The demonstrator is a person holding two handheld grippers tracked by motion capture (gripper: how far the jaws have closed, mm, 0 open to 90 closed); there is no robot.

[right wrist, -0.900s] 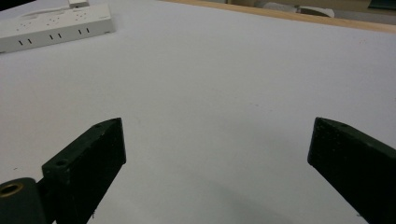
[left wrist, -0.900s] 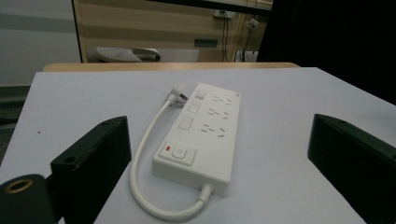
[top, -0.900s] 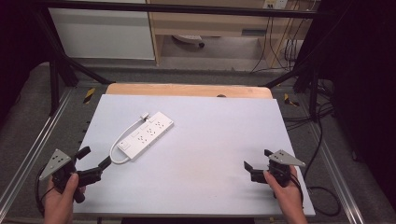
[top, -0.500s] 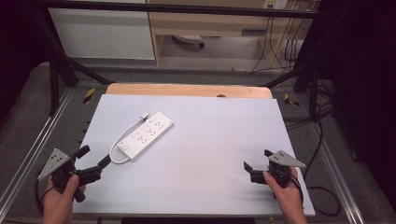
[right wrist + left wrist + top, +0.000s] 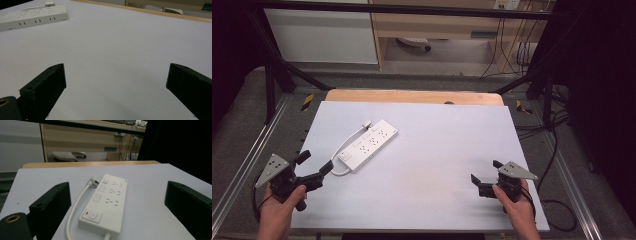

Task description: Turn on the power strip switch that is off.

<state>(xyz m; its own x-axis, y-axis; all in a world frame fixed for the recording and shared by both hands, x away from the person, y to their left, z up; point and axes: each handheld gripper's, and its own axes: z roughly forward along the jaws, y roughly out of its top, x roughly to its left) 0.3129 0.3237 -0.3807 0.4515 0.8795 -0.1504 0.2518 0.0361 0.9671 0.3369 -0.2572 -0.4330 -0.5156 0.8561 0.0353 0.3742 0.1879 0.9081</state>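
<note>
A white power strip (image 5: 371, 144) lies slantwise on the left half of the pale table top (image 5: 432, 150). Its white cord (image 5: 343, 145) loops back to a plug (image 5: 366, 123) at the strip's far end. My left gripper (image 5: 315, 163) is held low at the table's near left corner, open and empty, a short way from the strip's switch end. From the left gripper view the power strip (image 5: 106, 200) lies just ahead between the wide-apart jaws, untouched. My right gripper (image 5: 486, 171) hovers open at the near right with nothing in it. The power strip (image 5: 32, 16) is far off at the upper left of the right gripper view.
A wooden strip (image 5: 412, 96) borders the table's far edge. Metal frame rails (image 5: 242, 165) run along both sides. Cables (image 5: 557, 150) trail on the floor at the right. A white cabinet (image 5: 322, 35) and a wooden desk (image 5: 437, 25) stand beyond.
</note>
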